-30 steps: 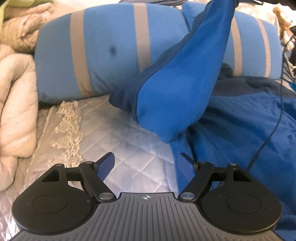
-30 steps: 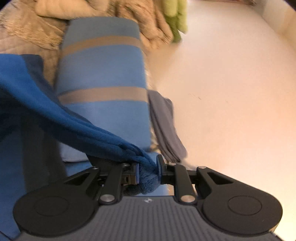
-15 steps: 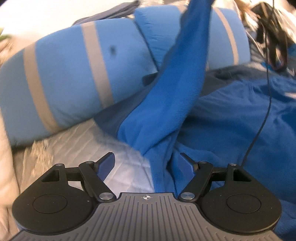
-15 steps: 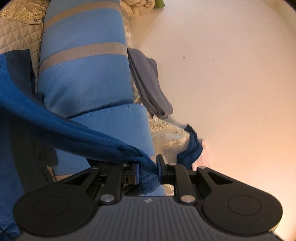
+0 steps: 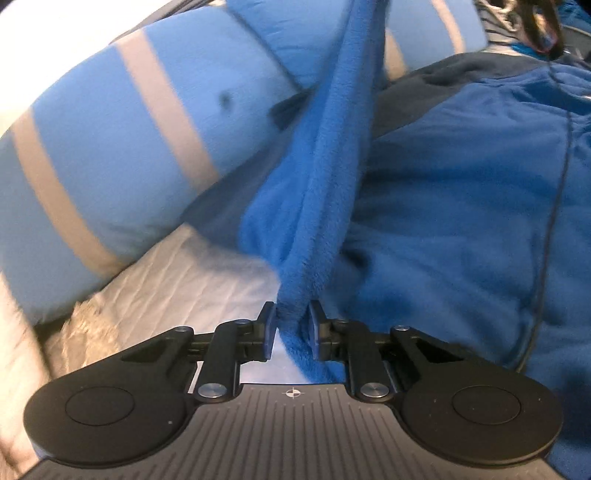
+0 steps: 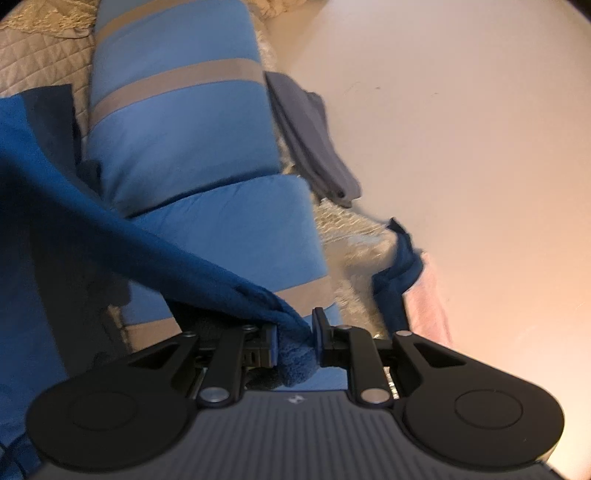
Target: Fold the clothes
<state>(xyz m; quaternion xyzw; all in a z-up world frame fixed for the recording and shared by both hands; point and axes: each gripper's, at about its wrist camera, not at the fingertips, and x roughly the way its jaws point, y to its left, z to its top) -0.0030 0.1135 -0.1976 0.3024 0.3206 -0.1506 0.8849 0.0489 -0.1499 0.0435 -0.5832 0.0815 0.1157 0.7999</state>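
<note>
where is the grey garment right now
In the right wrist view the grey garment lies just right of the striped blue pillow, at its far end by the pale wall.

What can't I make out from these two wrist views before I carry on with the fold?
- Blue fleece garment: its type and full outline, cut off by the frame edges in both views.
- Left gripper: the gripped edge's end, hidden behind its body.
- Striped pillow: motion-blurred, left view.
- Dark objects: top right, blurred, cropped.

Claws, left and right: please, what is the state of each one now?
Left claw: just closed, holding the blue fleece garment.
Right claw: closed, holding another part of the same garment.
</note>
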